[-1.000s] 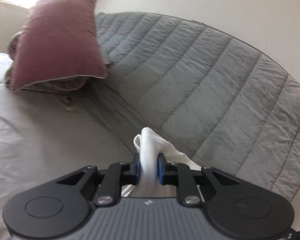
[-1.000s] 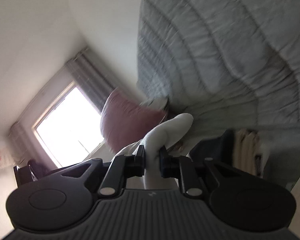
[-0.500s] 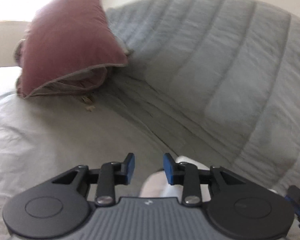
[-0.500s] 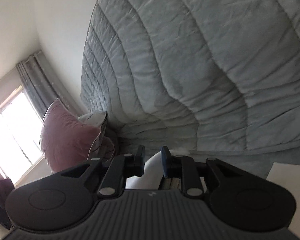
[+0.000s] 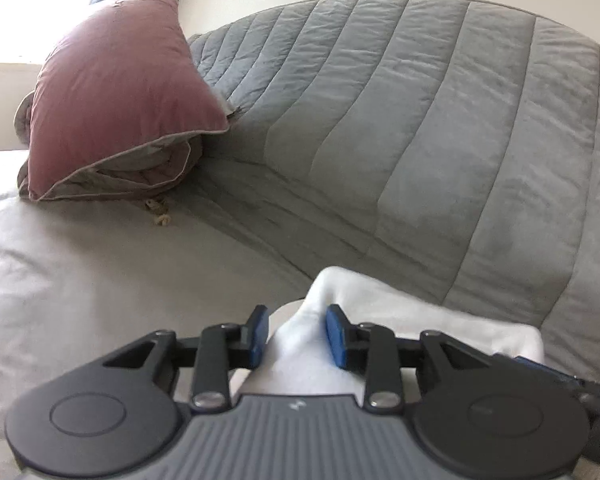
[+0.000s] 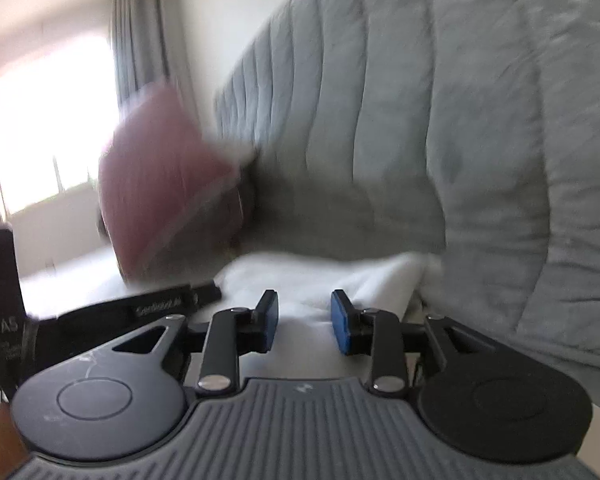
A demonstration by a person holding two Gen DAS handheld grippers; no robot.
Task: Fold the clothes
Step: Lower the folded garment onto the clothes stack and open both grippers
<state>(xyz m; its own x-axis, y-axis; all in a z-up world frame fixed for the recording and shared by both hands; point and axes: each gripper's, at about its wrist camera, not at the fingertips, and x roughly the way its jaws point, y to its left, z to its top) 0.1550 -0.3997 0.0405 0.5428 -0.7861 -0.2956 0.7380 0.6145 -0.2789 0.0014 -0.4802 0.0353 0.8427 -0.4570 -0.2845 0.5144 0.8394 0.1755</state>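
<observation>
White cloth [image 5: 380, 312], the garment I was folding, lay on the bed sheet [image 5: 80, 280] right up against the foot of the grey quilted duvet [image 5: 420, 140] that rose behind it. In the left wrist view a raised fold of it stood between the blue pads [image 5: 258, 334] of my left hand-held gripper [image 5: 296, 334]. The jaws there were spread apart, with the fabric bunched up in the gap; whether either pad touched the fold I could not tell, but they were not pinching it. The rest of the cloth ran off to the right along the duvet's edge, ending in a soft rounded corner just beside the dark tip of my other tool at the frame's edge.

My right hand-held gripper [image 6: 304, 326] was also spread wide, its jaws holding nothing. Its view was smeared with motion blur. Between and beyond the blue pads [image 6: 342, 328] the same white cloth [image 6: 320, 276] lay flat on the bed, its far edge touching the duvet [image 6: 460, 120]. Part of the left tool, black with pale lettering too blurred to read, showed at the left of that view, near the cloth's left end.

A dusty pink pillow [image 5: 116, 92] leaned upright on a folded grey one at the head of the bed, well apart from the cloth. A grey curtain [image 6: 140, 40] hung beside a bright window [image 6: 48, 120].
</observation>
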